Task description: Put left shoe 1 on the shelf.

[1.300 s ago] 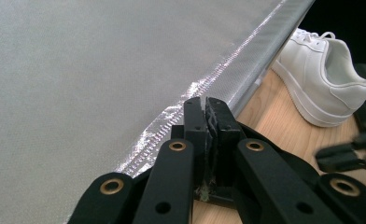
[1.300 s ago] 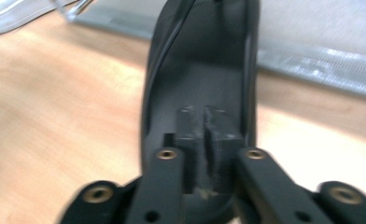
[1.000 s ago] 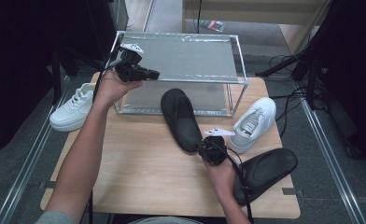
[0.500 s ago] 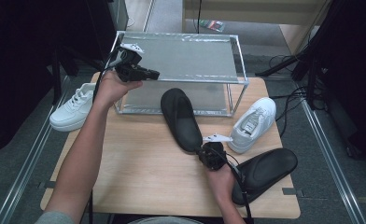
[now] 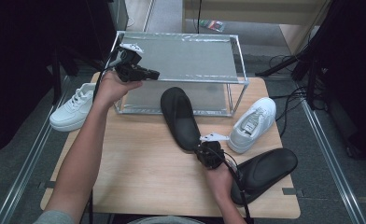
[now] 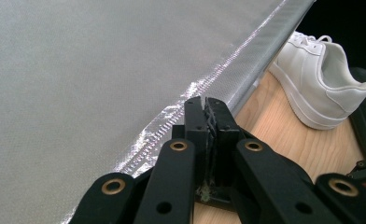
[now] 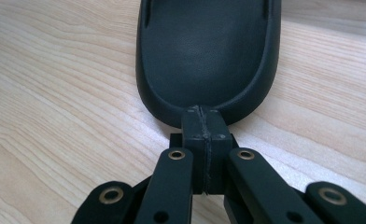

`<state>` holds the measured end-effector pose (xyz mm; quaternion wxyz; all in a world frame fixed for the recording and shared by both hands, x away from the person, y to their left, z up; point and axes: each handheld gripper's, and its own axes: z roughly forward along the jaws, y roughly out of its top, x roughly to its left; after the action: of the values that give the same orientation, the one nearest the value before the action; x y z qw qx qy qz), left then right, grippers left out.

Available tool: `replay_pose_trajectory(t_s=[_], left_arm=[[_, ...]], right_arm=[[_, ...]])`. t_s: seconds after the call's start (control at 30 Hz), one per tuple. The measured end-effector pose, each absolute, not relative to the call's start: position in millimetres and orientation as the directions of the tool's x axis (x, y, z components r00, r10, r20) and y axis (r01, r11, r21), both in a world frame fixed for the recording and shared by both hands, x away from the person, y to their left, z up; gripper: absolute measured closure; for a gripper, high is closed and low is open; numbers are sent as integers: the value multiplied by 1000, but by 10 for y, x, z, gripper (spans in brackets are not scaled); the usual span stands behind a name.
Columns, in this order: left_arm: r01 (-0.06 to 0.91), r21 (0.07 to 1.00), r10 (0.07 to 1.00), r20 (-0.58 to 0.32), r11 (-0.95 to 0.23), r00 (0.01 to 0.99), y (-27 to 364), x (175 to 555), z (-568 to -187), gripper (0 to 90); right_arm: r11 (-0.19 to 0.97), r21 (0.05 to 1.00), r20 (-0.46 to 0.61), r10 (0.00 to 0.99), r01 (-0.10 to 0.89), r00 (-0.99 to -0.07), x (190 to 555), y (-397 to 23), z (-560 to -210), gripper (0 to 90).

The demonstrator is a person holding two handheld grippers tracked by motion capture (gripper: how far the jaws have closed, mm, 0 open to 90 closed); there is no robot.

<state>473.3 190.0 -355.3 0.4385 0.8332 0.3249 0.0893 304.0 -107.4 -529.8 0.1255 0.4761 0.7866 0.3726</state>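
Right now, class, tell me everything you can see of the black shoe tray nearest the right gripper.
The black shoe tray is a long, sole-shaped shell, matte, plastic-looking, with a raised rim and a hollow inside. It lies flat on the wooden table, its far end by the mesh rack. The right gripper, jaws shut, meets its near rounded end.

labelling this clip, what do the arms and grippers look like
Both grippers, left and right, are black, with flat linked jaws pinned by brass rivets. Each carries a pale three-cornered plate and trails a black cable. The forearms are bare; a grey sleeve edge shows at the left shoulder.
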Motion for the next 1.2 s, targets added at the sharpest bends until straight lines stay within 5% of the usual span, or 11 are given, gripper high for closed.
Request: replay_pose_trajectory(t_s=[1.2], left_arm=[[466, 792, 622, -143, -394, 770, 1905, 4726, -3563, 894]], right_arm=[[297, 725, 145, 816, 621, -559, 3434, -701, -5323, 900]])
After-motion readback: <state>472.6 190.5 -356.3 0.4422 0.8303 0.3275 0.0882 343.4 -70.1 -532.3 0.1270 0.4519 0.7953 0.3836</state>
